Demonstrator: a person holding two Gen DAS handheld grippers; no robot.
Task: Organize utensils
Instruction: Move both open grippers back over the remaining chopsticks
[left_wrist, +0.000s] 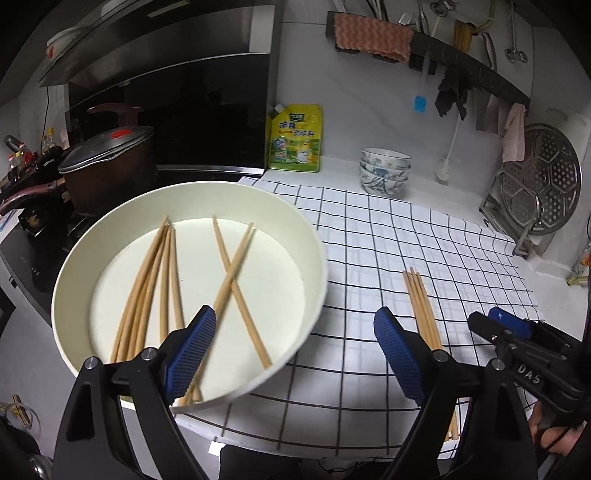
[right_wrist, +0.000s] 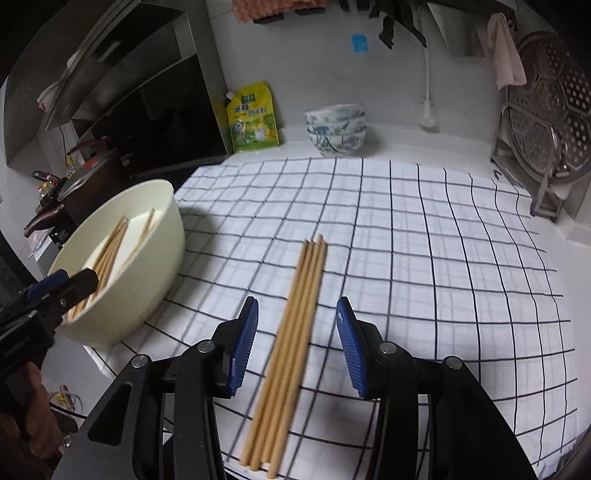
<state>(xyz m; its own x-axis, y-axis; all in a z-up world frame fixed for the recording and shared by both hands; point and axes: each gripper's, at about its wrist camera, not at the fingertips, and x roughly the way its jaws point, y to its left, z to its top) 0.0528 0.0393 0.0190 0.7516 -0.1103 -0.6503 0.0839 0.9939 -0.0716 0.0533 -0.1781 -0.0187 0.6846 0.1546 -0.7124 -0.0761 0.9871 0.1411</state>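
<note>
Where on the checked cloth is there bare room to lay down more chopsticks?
Free: the black-and-white checked cloth from the bundle of wooden chopsticks back to the stacked patterned bowls and across to the steel rack. Crowded: the cloth's left edge, taken by the cream round basin.

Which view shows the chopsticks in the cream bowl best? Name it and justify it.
The left wrist view: it looks down into the cream bowl, showing the chopsticks spread and crossed. The right wrist view sees the bowl from the side, so only blurred upper ends show above its rim.
</note>
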